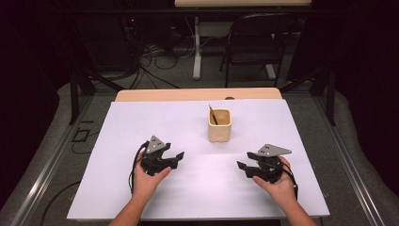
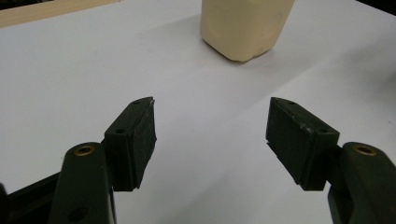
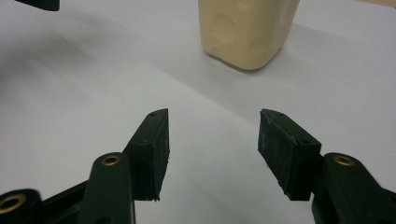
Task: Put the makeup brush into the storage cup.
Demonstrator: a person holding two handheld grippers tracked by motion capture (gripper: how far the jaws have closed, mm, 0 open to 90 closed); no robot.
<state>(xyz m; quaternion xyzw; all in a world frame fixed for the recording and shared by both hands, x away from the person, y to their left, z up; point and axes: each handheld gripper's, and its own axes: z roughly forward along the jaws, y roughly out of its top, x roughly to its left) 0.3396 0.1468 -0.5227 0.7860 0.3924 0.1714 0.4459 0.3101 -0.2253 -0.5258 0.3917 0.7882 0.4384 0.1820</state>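
Cup [image 1: 219, 125] upright on white board [image 1: 141, 122]; both grippers' jaws empty, apart.

Dark room, folding chair [image 1: 256, 40], floor cables [image 1: 155, 59]

A white board [image 1: 141, 122] covers the wooden table [image 1: 197, 94]; beyond it, far right, stands a dark folding chair [image 1: 256, 40], with floor cables [image 1: 155, 59] far left
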